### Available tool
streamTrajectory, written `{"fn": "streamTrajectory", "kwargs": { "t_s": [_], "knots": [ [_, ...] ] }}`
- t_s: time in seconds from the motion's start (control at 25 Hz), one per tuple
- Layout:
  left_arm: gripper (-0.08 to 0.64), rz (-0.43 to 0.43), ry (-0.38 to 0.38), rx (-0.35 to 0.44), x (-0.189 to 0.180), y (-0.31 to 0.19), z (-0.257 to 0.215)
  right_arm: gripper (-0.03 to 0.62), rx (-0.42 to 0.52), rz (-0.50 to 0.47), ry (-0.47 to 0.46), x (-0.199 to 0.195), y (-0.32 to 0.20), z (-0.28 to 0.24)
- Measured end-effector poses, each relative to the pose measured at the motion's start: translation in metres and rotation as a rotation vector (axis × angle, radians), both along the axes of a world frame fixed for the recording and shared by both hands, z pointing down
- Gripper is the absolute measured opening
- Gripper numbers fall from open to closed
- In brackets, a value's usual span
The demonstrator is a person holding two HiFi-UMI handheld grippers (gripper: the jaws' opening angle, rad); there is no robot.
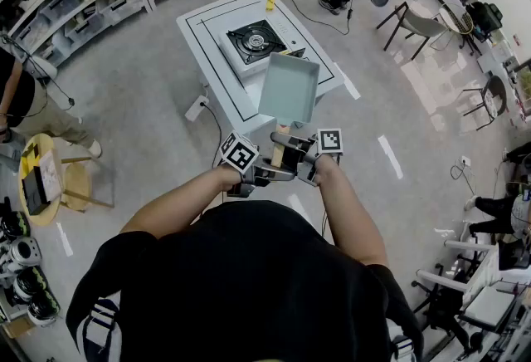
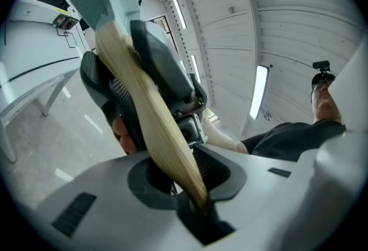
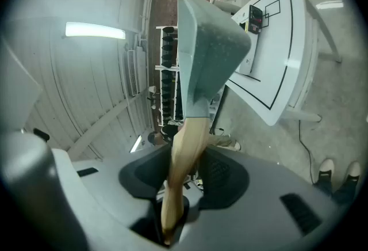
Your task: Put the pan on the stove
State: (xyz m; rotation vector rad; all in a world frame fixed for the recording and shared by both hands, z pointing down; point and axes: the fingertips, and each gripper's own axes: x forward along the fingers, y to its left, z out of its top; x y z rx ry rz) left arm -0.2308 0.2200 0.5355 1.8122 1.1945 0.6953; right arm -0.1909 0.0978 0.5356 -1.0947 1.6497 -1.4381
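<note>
White table (image 1: 199, 28) ahead; your pan (image 1: 289, 88) hangs in the air short of the stove (image 1: 255, 41), wooden handle (image 1: 279, 154) clamped in both left gripper (image 2: 184, 175) and right gripper (image 3: 181, 178). Hold it level, centre it, lower flat. Head view lays out the gap; gripper views show pads biting wood

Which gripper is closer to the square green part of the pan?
Right. The right gripper clamps the wooden handle close behind the pan. The left gripper clamps the handle's end, farther back toward the person.
</note>
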Motion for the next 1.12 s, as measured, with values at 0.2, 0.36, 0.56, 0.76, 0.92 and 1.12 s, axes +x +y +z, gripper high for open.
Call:
{"fn": "streamTrajectory", "kwargs": {
  "t_s": [0.2, 0.36, 0.56, 0.76, 0.92, 1.12],
  "knots": [
    [0.087, 0.005, 0.004, -0.017, -0.008, -0.004, -0.004, 0.143, -0.001, 0.012, 0.007, -0.005, -0.003, 0.0],
    [0.089, 0.025, 0.008, -0.021, -0.015, -0.009, -0.007, 0.143, -0.002, 0.022, 0.009, -0.01, -0.009, 0.001],
    [0.092, 0.044, 0.017, -0.025, -0.024, -0.02, -0.012, 0.143, -0.006, 0.043, 0.003, -0.016, -0.019, -0.003],
    [0.094, 0.067, 0.034, -0.009, -0.026, -0.033, -0.012, 0.141, 0.001, 0.066, 0.012, -0.015, -0.029, -0.006],
    [0.094, 0.077, 0.039, 0.01, -0.022, -0.038, -0.007, 0.141, -0.006, 0.068, 0.018, -0.011, -0.033, -0.008],
    [0.095, 0.084, 0.037, 0.018, -0.009, -0.038, -0.002, 0.141, -0.015, 0.082, 0.012, 0.003, -0.033, -0.005]
  ]
}}
